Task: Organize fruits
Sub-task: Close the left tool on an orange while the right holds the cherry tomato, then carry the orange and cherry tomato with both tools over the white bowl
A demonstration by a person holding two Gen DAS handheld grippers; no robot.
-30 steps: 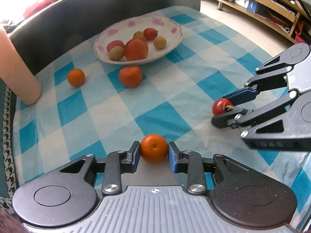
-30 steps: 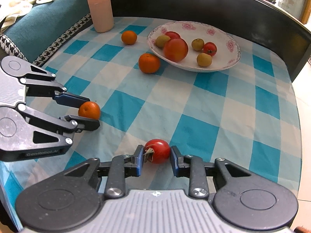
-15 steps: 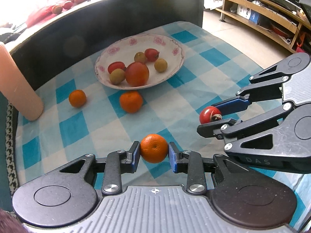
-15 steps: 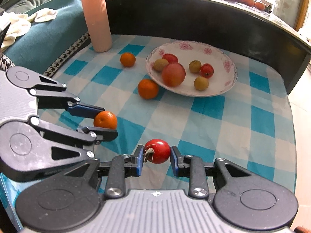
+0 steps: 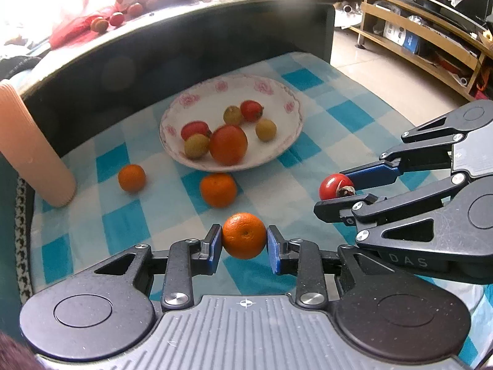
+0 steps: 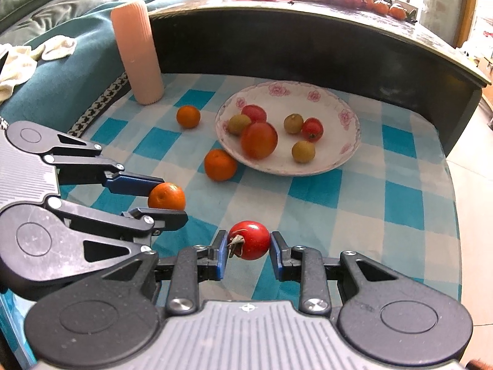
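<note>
Six fruits, maybe, lie in the plate (image 5: 294,129); left gripper (image 5: 244,243) holds an orange (image 5: 244,236), right gripper (image 6: 249,243) a tomato (image 6: 250,240); two mandarins (image 6: 220,165) remain near it.

a ribbed pink cylinder (image 6: 137,52) stands upright at the far left edge of the blue-and-white checked cloth (image 6: 311,189). a crumpled white rag (image 6: 18,58) lies on the teal sofa (image 6: 71,61) beside it.

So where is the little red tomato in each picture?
Left wrist view: the tomato sits at the right, pinched in the right hand-held gripper.
Right wrist view: low in the middle, between the fingers.
Shared landmark: the flowered plate.
</note>
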